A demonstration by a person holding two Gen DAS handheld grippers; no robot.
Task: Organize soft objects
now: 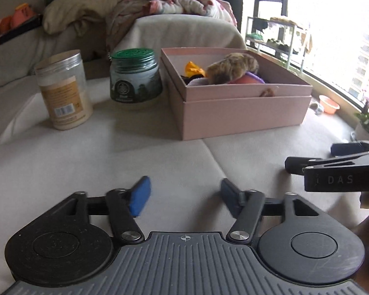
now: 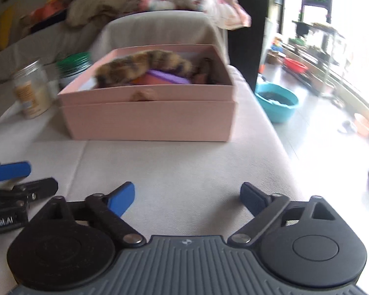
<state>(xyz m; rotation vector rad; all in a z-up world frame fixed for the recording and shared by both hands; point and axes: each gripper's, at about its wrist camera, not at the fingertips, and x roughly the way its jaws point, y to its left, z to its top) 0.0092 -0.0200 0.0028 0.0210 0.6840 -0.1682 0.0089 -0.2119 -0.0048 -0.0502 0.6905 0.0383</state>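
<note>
Pink box point(image 2: 147, 120) w/ furry toy point(image 2: 140, 67) & other soft bits sits straight ahead of right hand-held gripper point(image 2: 187, 198), ahead-right of left hand-held gripper point(image 1: 185, 196). Toy's long axis runs left-right. Both spread wide, empty. Right seems nearer.

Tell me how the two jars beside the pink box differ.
The green-lidded jar is squat and round, with a dark label; the tan-labelled jar is taller and straighter, with no coloured lid showing. The green-lidded one stands nearer the pink box. Both stand upright on the pale cushion.
</note>
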